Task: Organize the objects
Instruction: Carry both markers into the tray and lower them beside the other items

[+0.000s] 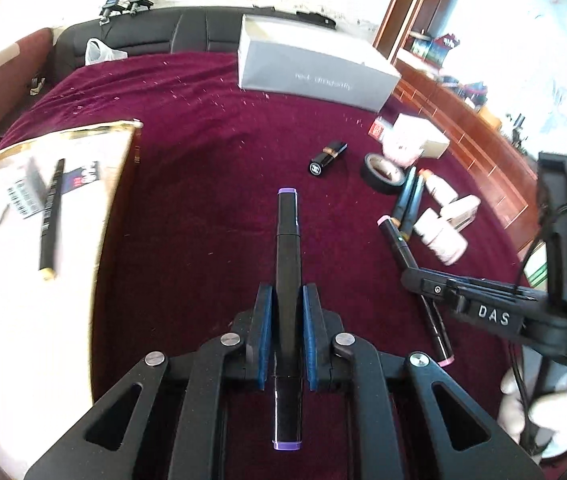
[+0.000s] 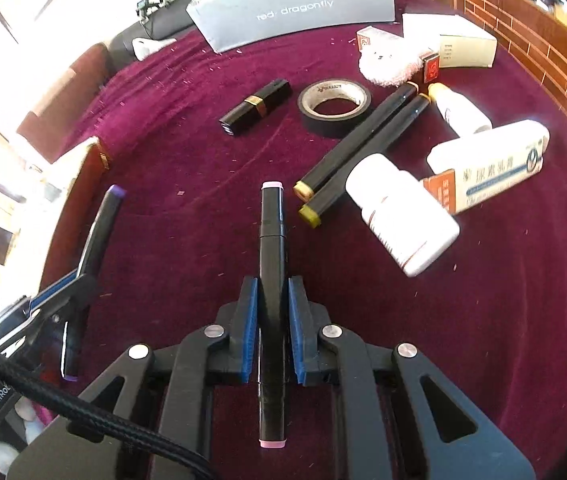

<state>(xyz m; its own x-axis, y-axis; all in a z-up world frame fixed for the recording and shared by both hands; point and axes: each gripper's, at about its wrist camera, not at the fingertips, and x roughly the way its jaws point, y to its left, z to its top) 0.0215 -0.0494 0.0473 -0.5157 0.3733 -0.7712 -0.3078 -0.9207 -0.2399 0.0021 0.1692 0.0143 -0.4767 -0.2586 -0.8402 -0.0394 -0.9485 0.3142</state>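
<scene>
My left gripper (image 1: 286, 300) is shut on a black marker with purple caps (image 1: 287, 240), which sticks out ahead over the maroon cloth (image 1: 203, 140). My right gripper (image 2: 273, 292) is shut on a black marker with pink caps (image 2: 271, 236). In the left wrist view the right gripper (image 1: 409, 276) shows at the right with the pink-capped marker (image 1: 439, 336). In the right wrist view the left gripper (image 2: 81, 280) shows at the left with the purple-capped marker (image 2: 103, 224). A white gold-rimmed tray (image 1: 83, 130) at the left holds a black pen (image 1: 51, 216).
On the cloth lie a black lipstick (image 2: 255, 108), a black tape roll (image 2: 335, 108), two yellow-capped markers (image 2: 363, 148), a white bottle (image 2: 399, 216) and a medicine box (image 2: 495, 168). A grey shoebox (image 1: 315, 68) stands at the back. A wooden cabinet (image 1: 463, 120) borders the right.
</scene>
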